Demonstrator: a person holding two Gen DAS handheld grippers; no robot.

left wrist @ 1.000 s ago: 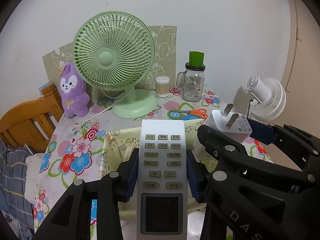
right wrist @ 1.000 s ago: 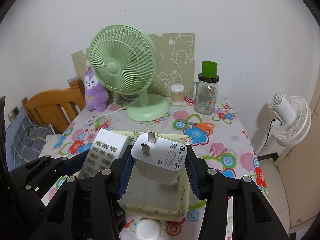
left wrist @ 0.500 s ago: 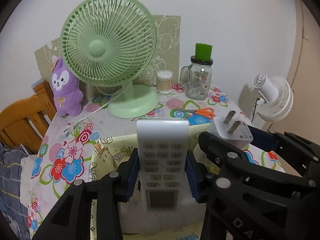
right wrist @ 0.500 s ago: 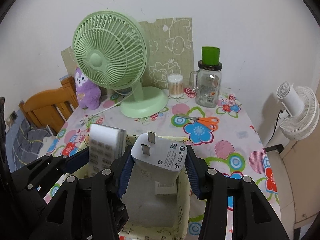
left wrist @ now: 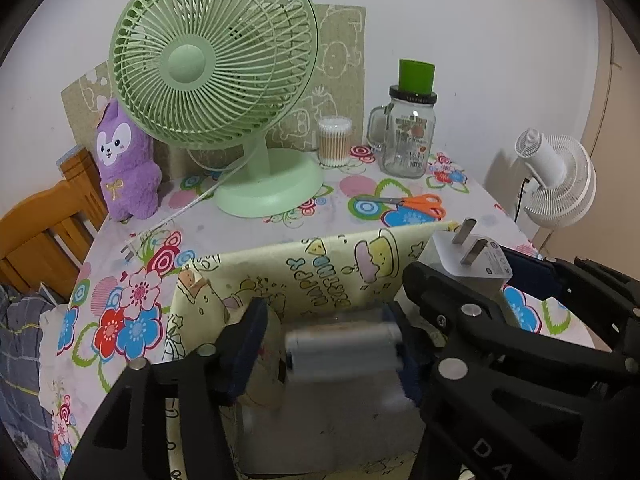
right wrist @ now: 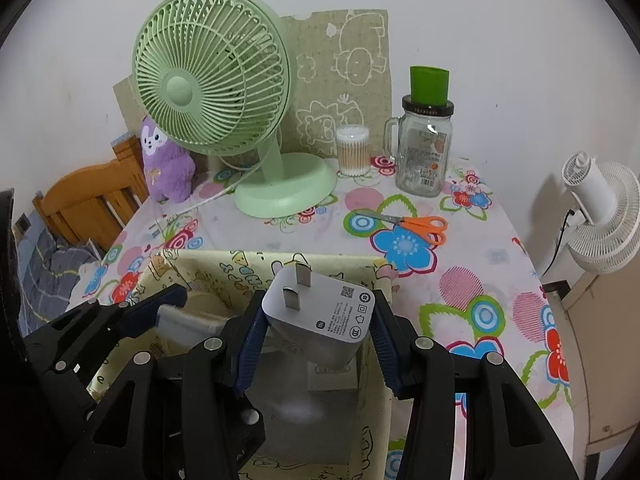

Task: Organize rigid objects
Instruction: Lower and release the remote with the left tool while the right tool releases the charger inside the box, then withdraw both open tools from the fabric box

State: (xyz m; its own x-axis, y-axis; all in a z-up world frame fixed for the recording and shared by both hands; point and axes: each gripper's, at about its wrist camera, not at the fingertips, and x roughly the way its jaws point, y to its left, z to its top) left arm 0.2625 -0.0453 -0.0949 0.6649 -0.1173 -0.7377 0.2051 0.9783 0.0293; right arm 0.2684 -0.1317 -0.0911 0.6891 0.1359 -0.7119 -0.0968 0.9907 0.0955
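Left gripper (left wrist: 324, 344) jaws opening, blurred remote (left wrist: 344, 354) between them, inside the box (left wrist: 304, 268). Right gripper (right wrist: 316, 332) clamps the charger (right wrist: 320, 316), prongs toward 12, over the box. Beyond: scissors (right wrist: 416, 224) at 1, fan (right wrist: 212, 76) at 11.

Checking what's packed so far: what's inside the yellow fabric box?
In the yellow fabric box: the blurred remote, left fingers opening; another white block below the charger. Fingers hide the rest.
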